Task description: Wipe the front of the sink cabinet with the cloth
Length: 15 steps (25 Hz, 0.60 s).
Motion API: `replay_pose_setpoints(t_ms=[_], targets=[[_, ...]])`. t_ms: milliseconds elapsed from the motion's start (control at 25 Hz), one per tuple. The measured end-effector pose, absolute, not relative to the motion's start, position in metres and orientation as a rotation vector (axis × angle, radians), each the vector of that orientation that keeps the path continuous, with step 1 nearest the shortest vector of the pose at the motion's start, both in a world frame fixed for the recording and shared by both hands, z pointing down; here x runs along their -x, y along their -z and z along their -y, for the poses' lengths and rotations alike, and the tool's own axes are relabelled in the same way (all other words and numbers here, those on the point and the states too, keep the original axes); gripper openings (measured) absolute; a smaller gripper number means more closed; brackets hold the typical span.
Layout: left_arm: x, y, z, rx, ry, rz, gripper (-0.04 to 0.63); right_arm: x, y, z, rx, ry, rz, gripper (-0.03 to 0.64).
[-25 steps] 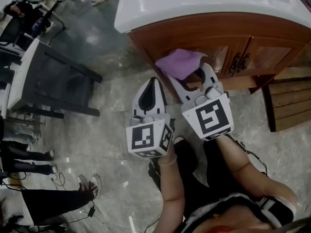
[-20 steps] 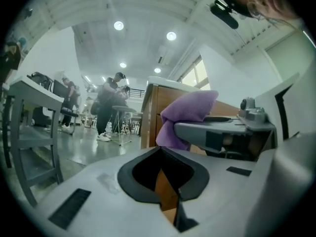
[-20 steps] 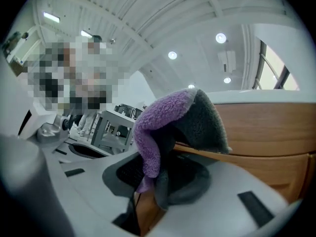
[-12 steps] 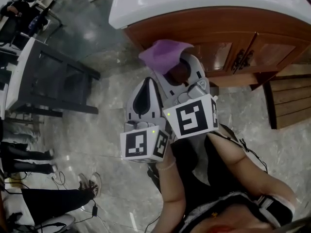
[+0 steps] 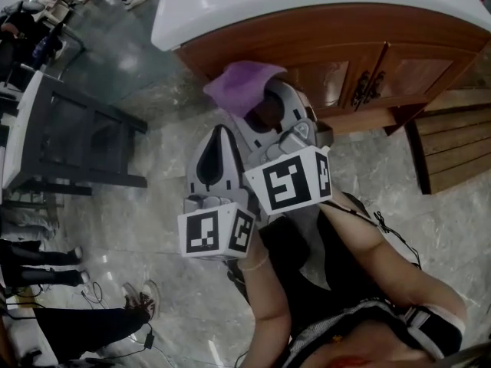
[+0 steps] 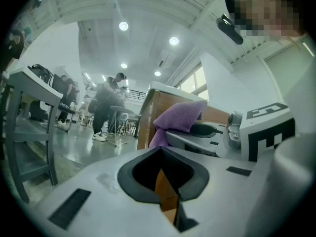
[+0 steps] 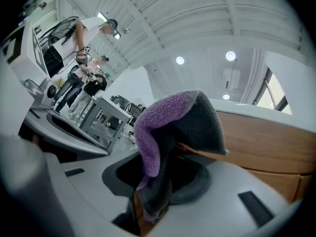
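Cloth [image 7: 153, 127] clamped by right gripper [image 7: 150, 201] fingers | left gripper [image 6: 165, 181] fingers together, empty

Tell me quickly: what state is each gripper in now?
Left gripper: closed, holding nothing.
Right gripper: closed on the purple cloth.

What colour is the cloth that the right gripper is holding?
Purple. The cloth shows best in the right gripper view, pinched between the jaws.
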<state>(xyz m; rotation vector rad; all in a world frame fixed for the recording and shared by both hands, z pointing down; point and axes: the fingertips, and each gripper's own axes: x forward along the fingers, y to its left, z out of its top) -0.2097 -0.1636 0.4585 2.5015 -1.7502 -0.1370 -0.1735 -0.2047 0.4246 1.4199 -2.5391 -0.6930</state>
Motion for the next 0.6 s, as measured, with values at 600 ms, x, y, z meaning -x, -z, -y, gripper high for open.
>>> replay_pose_setpoints(t_ms=[600], targets=[[0.179, -0.464, 0.167, -2.557, 0.135, 1.639, -0.003, 0.132, -0.431, 0.206, -1.498, 0.682, 2.422, 0.167]])
